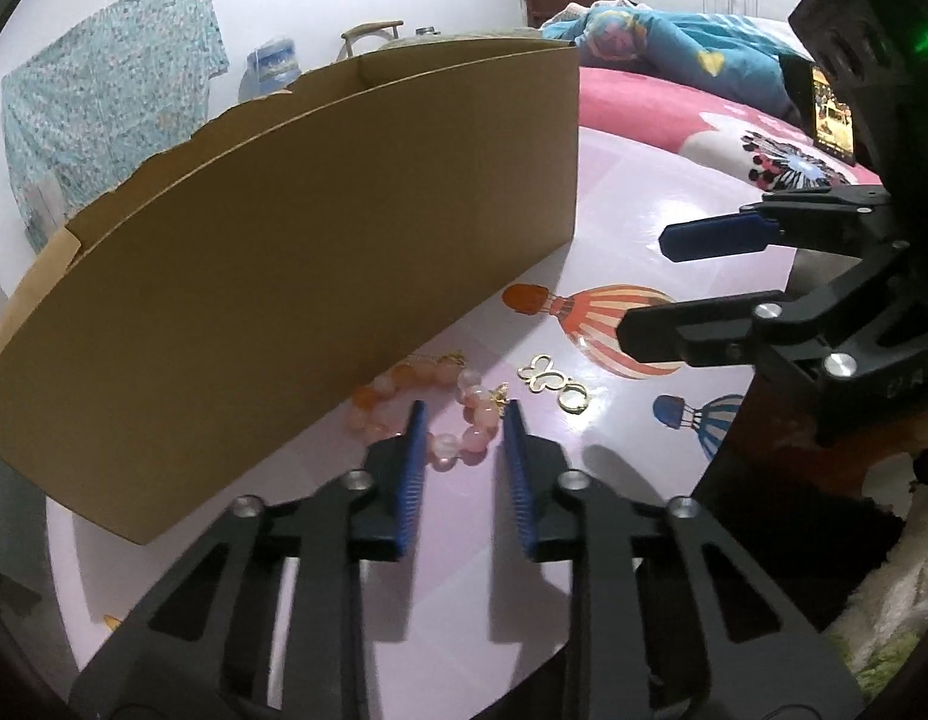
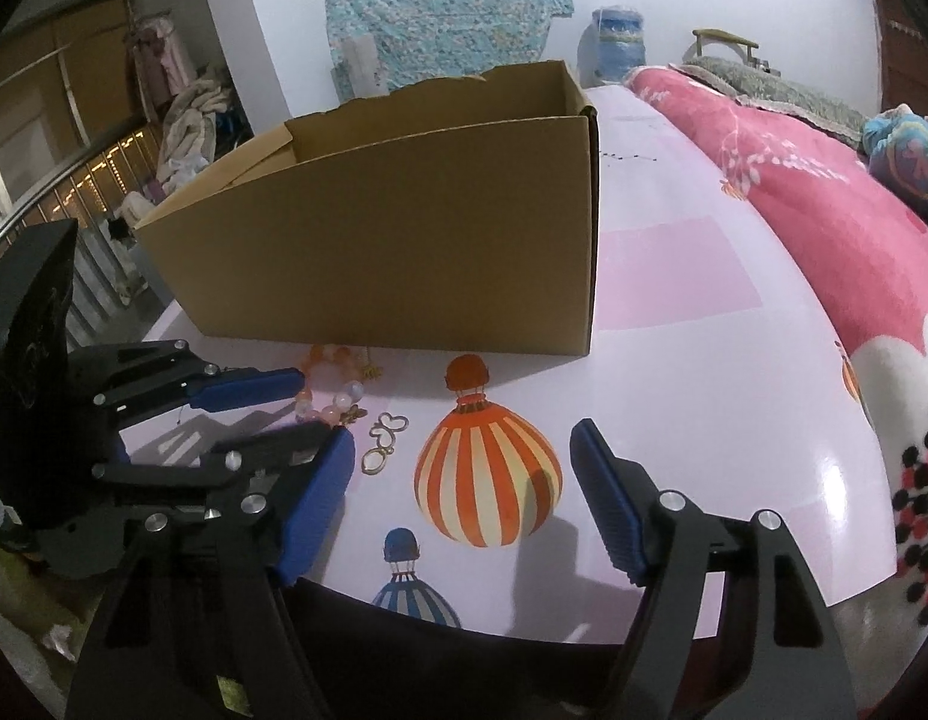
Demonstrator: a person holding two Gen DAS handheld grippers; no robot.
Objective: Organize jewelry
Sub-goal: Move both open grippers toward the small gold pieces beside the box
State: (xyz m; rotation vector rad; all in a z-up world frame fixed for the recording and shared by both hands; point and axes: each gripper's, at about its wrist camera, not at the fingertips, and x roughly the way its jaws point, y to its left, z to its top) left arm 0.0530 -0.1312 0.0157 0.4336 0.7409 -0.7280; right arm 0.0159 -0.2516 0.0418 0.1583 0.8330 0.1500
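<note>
Pink balloon-print tabletop (image 1: 613, 228) carries a beaded bracelet (image 1: 428, 408) beside the cardboard box (image 1: 320, 228); left gripper (image 1: 464, 414) straddles it half-open, empty, likely closing next; right gripper (image 2: 458, 480) waits wide.

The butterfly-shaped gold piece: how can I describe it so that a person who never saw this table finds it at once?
Start at the big cardboard box on the pink table. Before its front wall lies a bracelet of pink and orange beads, and beside that, toward the striped orange balloon print, lies the butterfly piece. It is a flat open gold outline, unlike the round beads and the plain gold ring next to it.
</note>
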